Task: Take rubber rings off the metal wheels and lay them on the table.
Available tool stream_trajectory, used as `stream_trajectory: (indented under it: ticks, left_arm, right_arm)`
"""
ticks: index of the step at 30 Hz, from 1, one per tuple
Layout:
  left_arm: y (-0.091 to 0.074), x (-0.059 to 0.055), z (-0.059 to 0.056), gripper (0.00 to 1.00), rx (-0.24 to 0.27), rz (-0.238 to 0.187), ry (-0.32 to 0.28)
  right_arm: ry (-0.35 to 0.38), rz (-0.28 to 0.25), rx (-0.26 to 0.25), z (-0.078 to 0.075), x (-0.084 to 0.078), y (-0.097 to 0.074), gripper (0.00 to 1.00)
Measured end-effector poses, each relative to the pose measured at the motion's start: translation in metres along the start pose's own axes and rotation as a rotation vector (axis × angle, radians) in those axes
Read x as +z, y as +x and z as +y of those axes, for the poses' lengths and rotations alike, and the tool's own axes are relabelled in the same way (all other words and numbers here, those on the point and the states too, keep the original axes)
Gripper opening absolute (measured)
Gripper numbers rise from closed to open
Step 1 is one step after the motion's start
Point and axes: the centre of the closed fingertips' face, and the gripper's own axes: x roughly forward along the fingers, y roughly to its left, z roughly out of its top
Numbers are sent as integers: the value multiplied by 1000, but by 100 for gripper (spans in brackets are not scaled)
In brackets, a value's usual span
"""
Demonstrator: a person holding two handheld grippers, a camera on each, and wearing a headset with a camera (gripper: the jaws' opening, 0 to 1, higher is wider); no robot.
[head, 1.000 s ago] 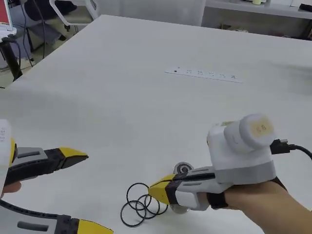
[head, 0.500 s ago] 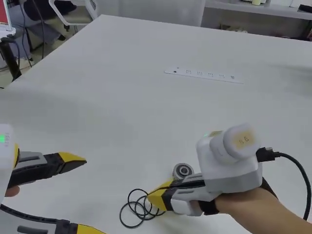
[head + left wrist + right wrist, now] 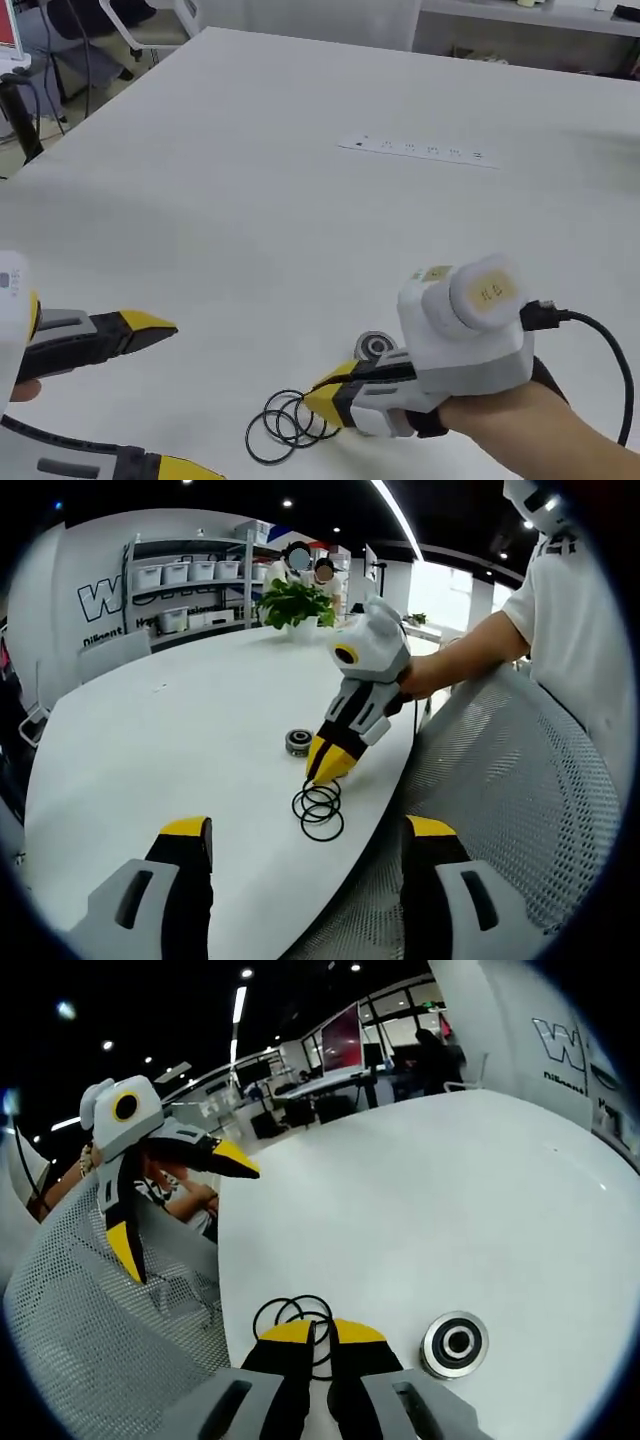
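Several black rubber rings (image 3: 285, 425) lie overlapped on the white table (image 3: 300, 220), near its front edge. My right gripper (image 3: 325, 396) has its yellow tips at that pile. Its jaws are closed, and a ring strand runs between them in the right gripper view, where the rings (image 3: 292, 1312) loop out just ahead of the right gripper (image 3: 322, 1332). A metal wheel (image 3: 375, 348) lies flat just behind it, bare of the gripper, and the same wheel (image 3: 455, 1342) sits right of the jaws. My left gripper (image 3: 170, 395) hangs open at the left, apart from the rings (image 3: 318, 810).
A white power strip (image 3: 418, 152) lies further back on the table. A mesh chair back (image 3: 500, 780) stands at the table's near edge beside the person. A potted plant (image 3: 292, 602) sits at the far end.
My right gripper has drawn back from the wheel toward the near left, down to the ring pile. The wheel now stands uncovered. The left gripper has barely moved.
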Motion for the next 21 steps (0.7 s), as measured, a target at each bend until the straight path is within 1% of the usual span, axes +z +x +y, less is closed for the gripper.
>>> stream_trajectory:
  ticks: [5, 8, 13, 15, 17, 20, 21]
  left_arm:
    - [0, 0, 0, 75, -3, -2, -2]
    - [1, 0, -1, 75, -5, -1, -4]
    - [1, 1, -1, 75, -3, -3, -2]
    - [0, 1, -1, 75, -1, -5, -2]
    - [0, 1, -1, 75, -1, -6, -3]
    - [0, 1, -1, 75, -2, -7, -3]
    - [1, 1, -1, 75, -3, -7, -3]
  right_arm:
    - [3, -38, -13, -3, 13, -9, 4]
    - [-17, -61, -19, -1, 22, -14, 7]
    - [-17, -103, -18, 0, 35, -23, 11]
    - [4, -133, -5, 3, 43, -27, 14]
    - [10, -166, -3, 4, 52, -33, 17]
    - [21, -201, 1, 5, 63, -43, 22]
    - [37, -231, 19, 8, 70, -47, 24]
